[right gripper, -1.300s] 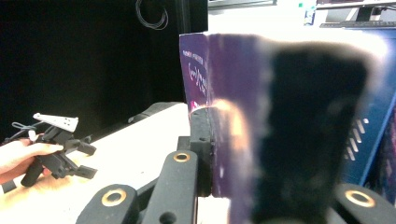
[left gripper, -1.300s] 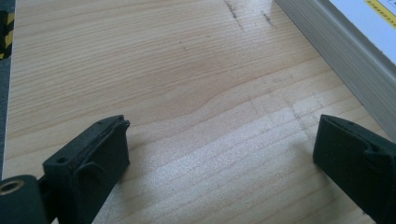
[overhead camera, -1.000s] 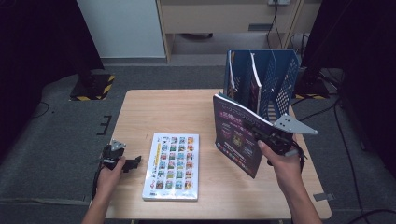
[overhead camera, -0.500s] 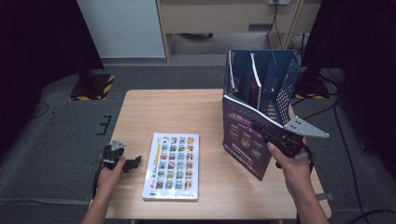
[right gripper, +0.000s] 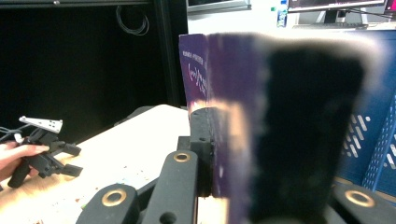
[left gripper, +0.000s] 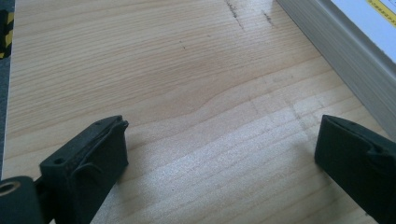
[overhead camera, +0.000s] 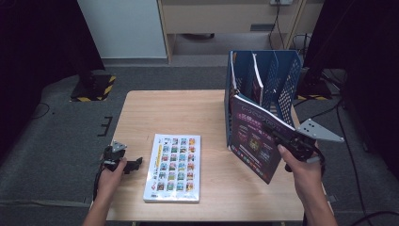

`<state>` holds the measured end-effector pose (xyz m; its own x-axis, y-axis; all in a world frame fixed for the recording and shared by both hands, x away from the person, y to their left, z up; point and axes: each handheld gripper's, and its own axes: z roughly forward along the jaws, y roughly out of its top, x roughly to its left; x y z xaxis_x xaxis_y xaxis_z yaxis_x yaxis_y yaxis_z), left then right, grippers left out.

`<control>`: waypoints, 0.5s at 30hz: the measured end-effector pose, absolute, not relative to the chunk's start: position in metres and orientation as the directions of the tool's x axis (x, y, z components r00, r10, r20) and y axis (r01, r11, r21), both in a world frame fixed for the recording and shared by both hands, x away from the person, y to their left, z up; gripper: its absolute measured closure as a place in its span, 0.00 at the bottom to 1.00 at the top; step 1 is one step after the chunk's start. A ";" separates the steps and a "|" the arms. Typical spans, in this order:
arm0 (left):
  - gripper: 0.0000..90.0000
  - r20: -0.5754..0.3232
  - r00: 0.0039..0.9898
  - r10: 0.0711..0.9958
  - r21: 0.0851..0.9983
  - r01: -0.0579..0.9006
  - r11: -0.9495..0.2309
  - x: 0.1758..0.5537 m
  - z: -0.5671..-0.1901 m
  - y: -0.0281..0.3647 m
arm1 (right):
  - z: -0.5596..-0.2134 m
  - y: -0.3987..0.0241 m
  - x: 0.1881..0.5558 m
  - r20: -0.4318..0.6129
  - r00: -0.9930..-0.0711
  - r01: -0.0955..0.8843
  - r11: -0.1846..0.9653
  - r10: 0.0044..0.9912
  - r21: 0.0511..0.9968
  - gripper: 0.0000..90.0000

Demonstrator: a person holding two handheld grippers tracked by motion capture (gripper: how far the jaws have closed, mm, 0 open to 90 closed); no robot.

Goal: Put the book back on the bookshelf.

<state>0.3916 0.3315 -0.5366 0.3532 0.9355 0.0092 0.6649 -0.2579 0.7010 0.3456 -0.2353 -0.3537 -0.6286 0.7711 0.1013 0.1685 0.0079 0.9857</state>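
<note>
In front of the blue file rack [overhead camera: 282,77], the right gripper [overhead camera: 275,134] clamps a purple book [overhead camera: 251,139] upright, one lower corner on the table [overhead camera: 188,108], its long edge slanting toward the person. Its cover text is too small to read. The left gripper [overhead camera: 134,165] rests wide open and empty beside a picture book [overhead camera: 174,167] lying flat.

floor: grey carpet [overhead camera: 56,136] | rear: beige cabinet [overhead camera: 226,19], white panel [overhead camera: 120,28] | surroundings dark

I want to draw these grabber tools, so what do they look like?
Both are black. The right gripper has a pistol-style handle and a grey three-cornered plate on top. The left gripper has a smaller grey plate and two chunky black jaws. A dark cable trails from each. The forearms are bare, no sleeves in view.
</note>
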 end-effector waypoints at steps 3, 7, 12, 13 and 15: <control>0.02 0.010 0.353 0.936 0.701 0.665 -0.258 0.392 -0.537 0.331 | -0.350 -0.238 0.344 0.110 -0.629 0.167 -0.005 0.770 0.986 0.93; 0.02 0.009 0.352 0.936 0.701 0.665 -0.257 0.391 -0.537 0.331 | -0.343 -0.243 0.343 0.115 -0.627 0.158 -0.020 0.770 0.987 0.93; 0.02 0.010 0.352 0.936 0.701 0.665 -0.257 0.391 -0.537 0.331 | -0.331 -0.249 0.344 0.137 -0.621 0.150 -0.055 0.772 0.987 0.93; 0.02 0.009 0.352 0.936 0.701 0.665 -0.257 0.391 -0.537 0.331 | -0.327 -0.251 0.344 0.141 -0.620 0.146 -0.063 0.772 0.987 0.93; 0.02 0.009 0.352 0.936 0.701 0.665 -0.257 0.391 -0.537 0.331 | -0.318 -0.254 0.344 0.146 -0.619 0.137 -0.076 0.772 0.988 0.93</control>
